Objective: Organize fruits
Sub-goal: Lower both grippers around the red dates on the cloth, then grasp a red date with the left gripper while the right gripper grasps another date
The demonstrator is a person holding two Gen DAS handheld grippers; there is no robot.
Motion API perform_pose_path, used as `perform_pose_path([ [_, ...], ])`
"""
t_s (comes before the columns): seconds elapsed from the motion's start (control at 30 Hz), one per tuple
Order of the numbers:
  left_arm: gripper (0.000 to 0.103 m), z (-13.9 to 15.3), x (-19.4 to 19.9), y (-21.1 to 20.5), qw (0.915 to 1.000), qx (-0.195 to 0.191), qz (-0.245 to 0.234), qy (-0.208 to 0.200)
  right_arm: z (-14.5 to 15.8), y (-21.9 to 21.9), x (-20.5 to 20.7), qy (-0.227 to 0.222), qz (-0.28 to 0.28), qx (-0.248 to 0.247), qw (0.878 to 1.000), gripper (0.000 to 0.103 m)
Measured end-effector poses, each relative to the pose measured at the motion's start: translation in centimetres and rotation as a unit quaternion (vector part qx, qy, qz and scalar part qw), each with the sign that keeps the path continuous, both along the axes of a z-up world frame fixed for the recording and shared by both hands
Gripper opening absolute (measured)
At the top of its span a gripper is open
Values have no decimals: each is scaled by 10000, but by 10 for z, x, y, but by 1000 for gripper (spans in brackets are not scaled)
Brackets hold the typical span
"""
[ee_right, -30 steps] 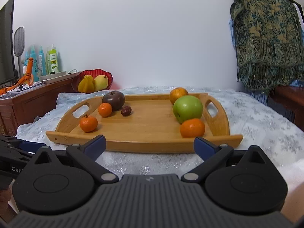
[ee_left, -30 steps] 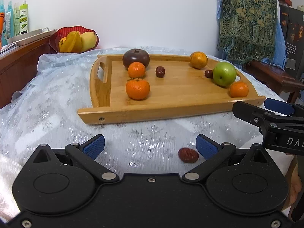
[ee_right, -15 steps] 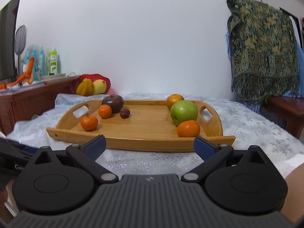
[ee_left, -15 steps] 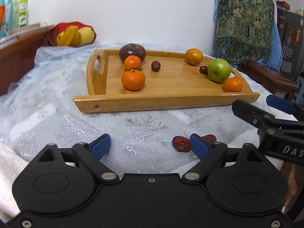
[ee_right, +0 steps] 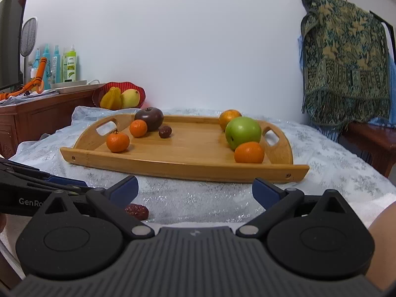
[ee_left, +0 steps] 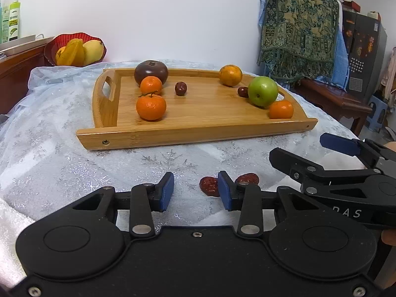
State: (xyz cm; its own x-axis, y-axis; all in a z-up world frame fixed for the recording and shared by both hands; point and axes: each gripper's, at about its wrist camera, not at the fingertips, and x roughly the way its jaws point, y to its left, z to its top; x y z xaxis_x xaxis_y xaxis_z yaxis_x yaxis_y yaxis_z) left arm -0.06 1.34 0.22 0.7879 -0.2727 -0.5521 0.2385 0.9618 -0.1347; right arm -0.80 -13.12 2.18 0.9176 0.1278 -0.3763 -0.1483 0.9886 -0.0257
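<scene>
A wooden tray [ee_left: 203,113] [ee_right: 188,148] on the white cloth holds several tangerines, a green apple [ee_left: 262,91] [ee_right: 243,132], a dark purple fruit [ee_left: 151,72] [ee_right: 149,118] and two dates. Two red dates lie loose on the cloth in front of the tray: one [ee_left: 209,186] just left of my left gripper's right pad, another [ee_left: 247,178] behind that pad; one shows in the right wrist view [ee_right: 136,211]. My left gripper [ee_left: 195,191] is partly open and empty, low over the cloth. My right gripper [ee_right: 195,189] is open wide and empty; it also shows in the left wrist view [ee_left: 307,153].
A red bowl [ee_left: 74,49] [ee_right: 118,96] of yellow fruit stands at the back left, beside a wooden cabinet [ee_right: 37,113] with bottles. A patterned cloth [ee_left: 299,29] hangs at the right above a low wooden bench [ee_left: 331,96].
My left gripper's jaws have narrowed from wide open to partly open, and it has come up to the loose dates. The right gripper has barely moved.
</scene>
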Motion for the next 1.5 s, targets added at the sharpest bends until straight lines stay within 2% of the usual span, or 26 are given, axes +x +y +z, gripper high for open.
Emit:
perform_pose_path([
  [0.13, 30, 1, 0, 1, 9999, -80, -80, 51, -1, 1, 0, 54, 12, -37, 10000, 103],
  [0.5, 30, 1, -4, -5, 9995, 2, -308, 58, 0, -1, 2, 76, -112, -312, 9994, 103],
  [0.77, 29, -2, -1, -18, 9989, 224, -412, 44, 1, -10, 5, 147, -235, -120, 9995, 103],
  [0.83, 28, -3, 1, -19, 9990, 228, -384, 62, 0, -11, 5, 170, -225, -80, 9996, 103],
  [0.9, 23, -4, 4, -19, 9991, 275, -311, 99, 0, -11, 5, 208, -175, -23, 9996, 103],
  [1.03, 23, -4, 4, -20, 9991, 384, -168, 58, -2, -8, 5, 251, -71, 23, 9997, 101],
  [1.3, 22, 0, 11, -5, 9995, 136, 258, 87, -8, 7, 2, 341, 386, 1, 9987, 86],
  [1.5, 22, 0, 18, 7, 9982, 16, 583, 111, -12, 19, 1, 494, 766, 124, 9958, 68],
])
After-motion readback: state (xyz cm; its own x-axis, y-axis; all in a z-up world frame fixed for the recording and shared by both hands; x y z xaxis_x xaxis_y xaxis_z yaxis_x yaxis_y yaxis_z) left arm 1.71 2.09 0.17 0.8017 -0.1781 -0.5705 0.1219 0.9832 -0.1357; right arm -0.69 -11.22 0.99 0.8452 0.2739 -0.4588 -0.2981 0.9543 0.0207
